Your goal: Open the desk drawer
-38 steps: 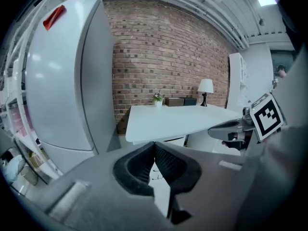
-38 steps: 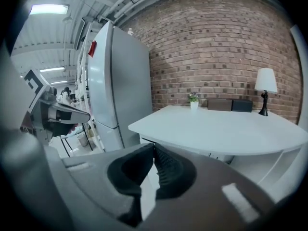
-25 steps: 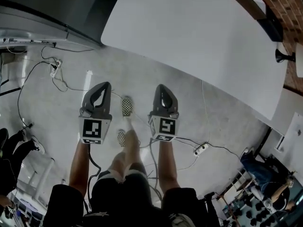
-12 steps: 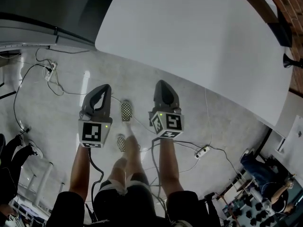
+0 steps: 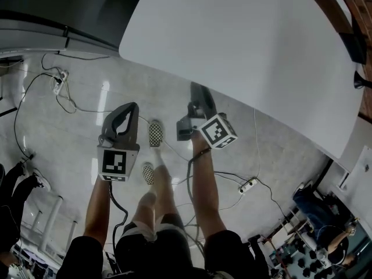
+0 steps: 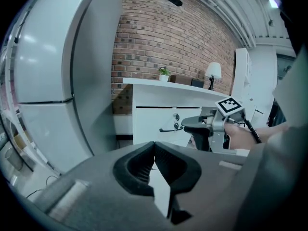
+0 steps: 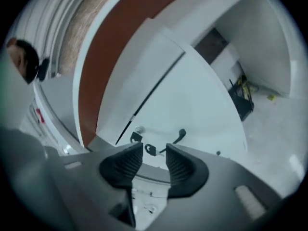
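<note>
Dark shorts and black-and-white checkered shoes. The left tongs and right tongs have grey shells, ribbed black pads and a white cube of black square markers. A black cable leaves the left one. The right jaws are opening with nothing between them

One white desk, one drawer handle, one lamp, one potted plant, two checkered shoes, two power strips.

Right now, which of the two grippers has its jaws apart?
The right gripper: its jaws stand apart and are opening, with nothing gripped between them. The left gripper has its jaws meeting at the tips.
</note>
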